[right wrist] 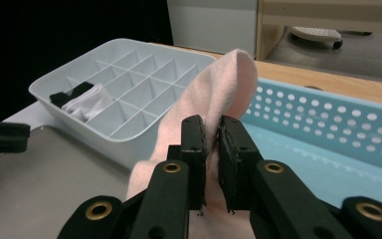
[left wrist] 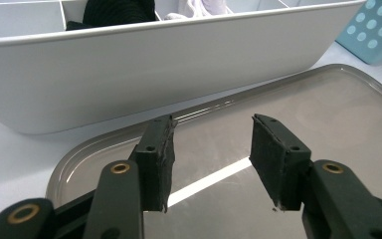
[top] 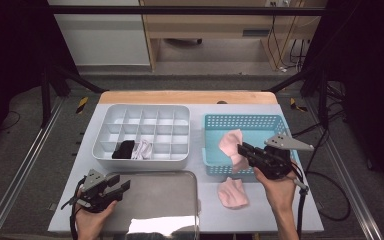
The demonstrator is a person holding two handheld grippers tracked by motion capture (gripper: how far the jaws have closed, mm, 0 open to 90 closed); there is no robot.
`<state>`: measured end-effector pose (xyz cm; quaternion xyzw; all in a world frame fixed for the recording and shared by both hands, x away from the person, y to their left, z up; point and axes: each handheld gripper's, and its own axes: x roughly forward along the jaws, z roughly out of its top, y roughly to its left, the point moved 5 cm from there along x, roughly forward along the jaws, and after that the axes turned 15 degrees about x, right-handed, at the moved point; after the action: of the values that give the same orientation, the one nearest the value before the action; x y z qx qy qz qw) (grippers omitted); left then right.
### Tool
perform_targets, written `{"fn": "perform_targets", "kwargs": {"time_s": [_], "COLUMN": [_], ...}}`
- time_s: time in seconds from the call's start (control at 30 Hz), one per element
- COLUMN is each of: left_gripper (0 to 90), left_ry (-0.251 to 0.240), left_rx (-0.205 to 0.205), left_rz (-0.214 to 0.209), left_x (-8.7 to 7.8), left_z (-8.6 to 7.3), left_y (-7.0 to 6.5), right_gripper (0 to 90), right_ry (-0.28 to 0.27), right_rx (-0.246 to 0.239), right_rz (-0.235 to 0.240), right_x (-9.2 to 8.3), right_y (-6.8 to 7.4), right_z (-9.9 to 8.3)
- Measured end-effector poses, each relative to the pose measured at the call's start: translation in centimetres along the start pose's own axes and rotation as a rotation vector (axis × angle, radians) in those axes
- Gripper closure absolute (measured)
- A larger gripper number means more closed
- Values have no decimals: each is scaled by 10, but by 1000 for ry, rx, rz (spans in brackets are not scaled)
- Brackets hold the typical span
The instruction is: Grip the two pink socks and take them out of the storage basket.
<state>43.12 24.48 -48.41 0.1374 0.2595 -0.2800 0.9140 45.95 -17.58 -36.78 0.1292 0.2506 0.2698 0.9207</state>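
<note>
Pinching pink sock [top: 231,145] w/ my right claw [top: 241,148] over blue basket [top: 215,123]. Left claw [top: 122,187] spread, nothing in it, above tray [top: 170,195].

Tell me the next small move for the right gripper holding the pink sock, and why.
Probably carry the pink sock leftward toward the metal tray. The right gripper is shut on it above the blue basket, and the left gripper waits open over that tray.
</note>
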Motion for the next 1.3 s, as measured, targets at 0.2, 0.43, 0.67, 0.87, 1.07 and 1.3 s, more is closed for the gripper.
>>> {"fn": "perform_targets", "kwargs": {"time_s": [0.2, 0.43, 0.67, 0.87, 1.07, 1.3], "left_gripper": [523, 514, 442, 397, 396, 407], "left_ry": [12, 9, 7, 6, 2, -26], "left_rx": [-2, -29, -39, -14, -28, -40], "left_rz": [14, 11, 19, 55, 56, 51], "left_x": [-2, -4, -5, -4, -2, -4], "left_z": [1, 1, 2, 1, 0, 0], "left_y": [3, 4, 3, 0, 2, 3], "right_gripper": [817, 816, 817, 816, 816, 788], "right_ry": [17, 42, 78, 118, 149, 203], "right_rx": [3, 6, 43, 92, 116, 109], "right_rz": [-1, -20, -72, -137, -216, -321], "right_x": [-17, -31, -38, -42, -45, -37], "right_y": [-6, -15, -36, -56, -73, -91], "right_z": [-23, -45, -70, -89, -99, -111]}}
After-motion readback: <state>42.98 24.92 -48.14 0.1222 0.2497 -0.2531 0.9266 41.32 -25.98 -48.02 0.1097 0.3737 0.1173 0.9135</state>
